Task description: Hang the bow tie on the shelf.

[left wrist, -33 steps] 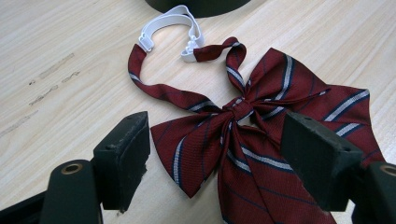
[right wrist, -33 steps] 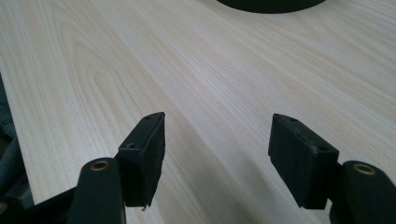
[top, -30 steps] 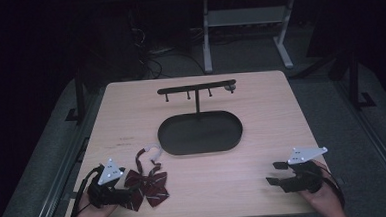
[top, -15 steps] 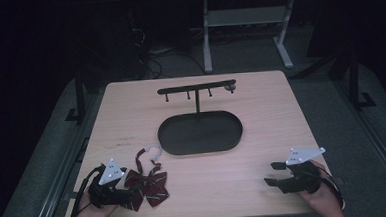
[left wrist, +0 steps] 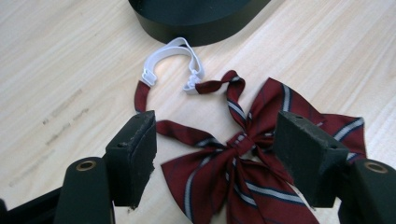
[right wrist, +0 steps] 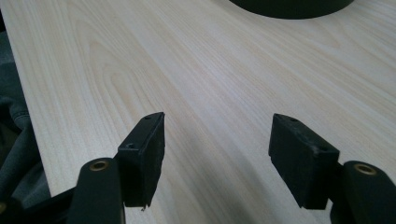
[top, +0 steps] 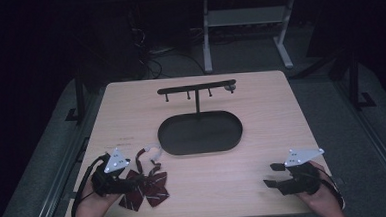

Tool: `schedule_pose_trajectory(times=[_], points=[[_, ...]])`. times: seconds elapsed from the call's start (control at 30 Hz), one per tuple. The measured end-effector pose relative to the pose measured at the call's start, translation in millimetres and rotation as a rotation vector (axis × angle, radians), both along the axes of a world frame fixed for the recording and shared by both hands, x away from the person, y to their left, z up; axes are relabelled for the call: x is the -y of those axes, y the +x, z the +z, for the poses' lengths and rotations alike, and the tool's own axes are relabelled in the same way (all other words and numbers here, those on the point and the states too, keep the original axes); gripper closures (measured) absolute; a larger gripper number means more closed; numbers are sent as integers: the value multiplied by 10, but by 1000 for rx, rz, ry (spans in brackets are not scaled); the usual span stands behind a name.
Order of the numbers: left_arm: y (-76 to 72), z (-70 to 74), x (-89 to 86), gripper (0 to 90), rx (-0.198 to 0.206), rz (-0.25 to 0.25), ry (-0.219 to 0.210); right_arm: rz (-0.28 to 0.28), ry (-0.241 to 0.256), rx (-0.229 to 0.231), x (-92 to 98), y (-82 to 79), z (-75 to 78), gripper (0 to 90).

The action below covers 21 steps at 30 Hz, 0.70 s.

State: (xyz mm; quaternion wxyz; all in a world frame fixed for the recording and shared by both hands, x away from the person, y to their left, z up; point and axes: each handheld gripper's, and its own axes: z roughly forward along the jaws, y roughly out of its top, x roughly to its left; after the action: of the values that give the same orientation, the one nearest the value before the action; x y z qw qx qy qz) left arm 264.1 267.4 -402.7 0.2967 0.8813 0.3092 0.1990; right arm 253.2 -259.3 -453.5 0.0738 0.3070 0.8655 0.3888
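While our left gripper (left wrist: 215, 158) hangs wide open over the dark red striped fabric bow tie (left wrist: 252, 163), its white elastic strap (left wrist: 175, 49) lies just beside the black oval stand base (top: 200, 133). Our right gripper (right wrist: 217, 154), jaws spread, faces bare pale wooden tabletop (right wrist: 196, 70) near the front edge.

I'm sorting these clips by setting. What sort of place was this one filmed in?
Probably a lab or recording studio, not a home. A lone wooden table stands on grey carpet in a dark room, with loose cables and a metal equipment stand behind it. A person holds tracked grippers over staged props.
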Motion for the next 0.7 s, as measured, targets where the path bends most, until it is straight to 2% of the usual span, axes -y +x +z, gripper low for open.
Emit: schedule_pose_trajectory(times=[0.1,0.27,0.4,0.7], points=[[68,12,8,331,-3,-10,10,4,6,2,-10,-1,1,356],[160,-5,4,342,-26,-12,19,8,-1,0,-34,4,-6,356],[215,-43,7,342,-53,-15,42,1,2,-7,-35,-5,2,356],[330,-51,0,345,-64,-12,56,4,1,0,-27,-5,-3,356]])
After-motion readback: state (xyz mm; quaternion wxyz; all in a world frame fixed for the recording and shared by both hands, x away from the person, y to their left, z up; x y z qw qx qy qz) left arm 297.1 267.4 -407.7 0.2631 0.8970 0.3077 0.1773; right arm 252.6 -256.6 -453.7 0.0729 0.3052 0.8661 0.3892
